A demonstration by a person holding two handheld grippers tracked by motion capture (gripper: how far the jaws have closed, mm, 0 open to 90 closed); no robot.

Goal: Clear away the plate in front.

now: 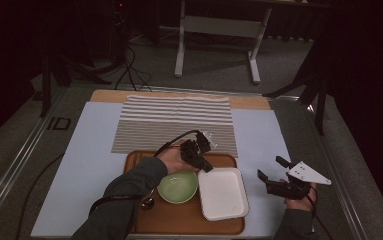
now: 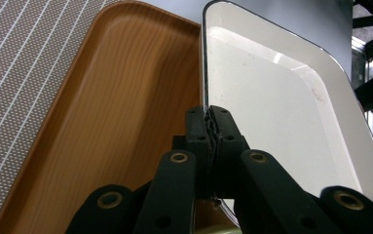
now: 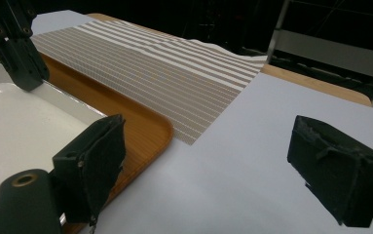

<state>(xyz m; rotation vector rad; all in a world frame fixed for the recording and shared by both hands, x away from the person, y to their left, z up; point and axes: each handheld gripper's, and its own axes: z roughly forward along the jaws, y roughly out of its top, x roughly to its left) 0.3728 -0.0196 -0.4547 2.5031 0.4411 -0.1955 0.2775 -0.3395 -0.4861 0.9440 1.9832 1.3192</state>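
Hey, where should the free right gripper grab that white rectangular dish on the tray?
Take the white dish by its right rim, coming in from the right. That raised thin lip juts past the wooden tray edge toward the open right gripper; the left gripper already pinches the far-left corner.

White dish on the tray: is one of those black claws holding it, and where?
Yes. The left gripper is shut on the white dish, pinching its rim at a corner. The right gripper is open, holding nothing.

White dish (image 1: 223, 192), green bowl (image 1: 177, 186), brown wood-grain tray (image 1: 189, 220), grey/white striped mat (image 1: 175, 122).
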